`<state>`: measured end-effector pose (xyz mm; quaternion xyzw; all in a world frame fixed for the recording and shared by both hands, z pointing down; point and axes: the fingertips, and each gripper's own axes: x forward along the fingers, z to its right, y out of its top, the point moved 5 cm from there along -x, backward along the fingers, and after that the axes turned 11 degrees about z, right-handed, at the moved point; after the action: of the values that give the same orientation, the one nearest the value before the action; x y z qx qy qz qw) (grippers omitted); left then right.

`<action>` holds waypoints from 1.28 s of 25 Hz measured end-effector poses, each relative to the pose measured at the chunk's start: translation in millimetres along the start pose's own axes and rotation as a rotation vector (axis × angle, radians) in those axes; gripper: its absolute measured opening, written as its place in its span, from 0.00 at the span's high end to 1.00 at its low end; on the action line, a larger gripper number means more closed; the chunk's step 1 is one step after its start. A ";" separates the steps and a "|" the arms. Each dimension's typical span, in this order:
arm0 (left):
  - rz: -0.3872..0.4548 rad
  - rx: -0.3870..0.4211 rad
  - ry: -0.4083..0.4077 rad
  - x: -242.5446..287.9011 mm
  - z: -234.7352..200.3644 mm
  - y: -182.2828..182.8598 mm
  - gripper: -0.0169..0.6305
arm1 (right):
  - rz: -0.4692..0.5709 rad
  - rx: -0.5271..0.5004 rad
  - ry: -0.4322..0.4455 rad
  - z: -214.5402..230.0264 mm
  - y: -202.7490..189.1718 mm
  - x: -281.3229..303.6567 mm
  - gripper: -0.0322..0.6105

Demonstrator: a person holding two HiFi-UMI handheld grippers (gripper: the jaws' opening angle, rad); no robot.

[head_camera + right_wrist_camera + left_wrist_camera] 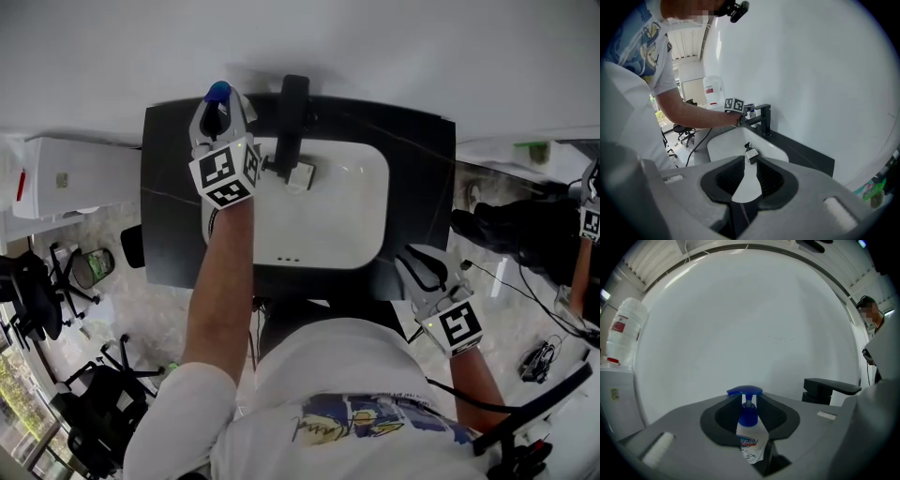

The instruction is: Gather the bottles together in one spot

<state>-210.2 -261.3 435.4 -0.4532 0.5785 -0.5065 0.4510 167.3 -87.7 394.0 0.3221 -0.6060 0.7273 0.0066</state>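
Observation:
A pump bottle (751, 439) with a blue pump head (217, 92) and a white label stands upright between the jaws of my left gripper (216, 117), which is shut on it at the black counter's (169, 206) back left corner. A small white bottle with a black cap (300, 175) lies in the white sink (356, 216) below the faucet; the same small bottle (751, 154) shows past my right jaws. My right gripper (427, 272) hangs open and empty off the counter's front right corner, pointing at the sink.
A black faucet (291, 122) rises behind the sink, just right of the left gripper. A white cabinet (75, 173) with a water jug (623, 329) stands left of the counter. Office chairs (84, 272) are on the floor at left. The wall is close behind the counter.

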 end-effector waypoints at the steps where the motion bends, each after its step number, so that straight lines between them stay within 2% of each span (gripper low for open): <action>1: -0.007 0.007 -0.011 -1.1 0.6 -0.5 0.82 | 0.001 0.000 0.000 -1.6 0.8 0.3 0.83; 5: -0.031 0.018 -0.051 -6.3 3.1 1.0 0.71 | 0.008 0.000 -0.007 -9.3 5.4 3.0 0.83; 11: -0.074 0.012 -0.128 -42.7 3.3 2.6 0.67 | 0.024 -0.005 -0.018 -26.6 12.4 9.6 0.83; 17: -0.128 0.016 -0.225 -93.6 -0.2 12.3 0.67 | 0.078 -0.006 -0.032 -54.5 19.2 17.1 0.83; 24: -0.151 0.041 -0.364 -161.1 11.7 43.0 0.71 | 0.133 -0.014 -0.051 -94.6 28.7 14.9 0.83; 32: -0.206 -0.006 -0.479 -234.2 23.5 53.4 0.74 | 0.165 -0.030 -0.070 -138.1 38.5 12.5 0.83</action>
<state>-148.0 -31.6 395.0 -0.6180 0.4075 -0.4264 0.5199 78.3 19.6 358.2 0.2963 -0.6413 0.7043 -0.0698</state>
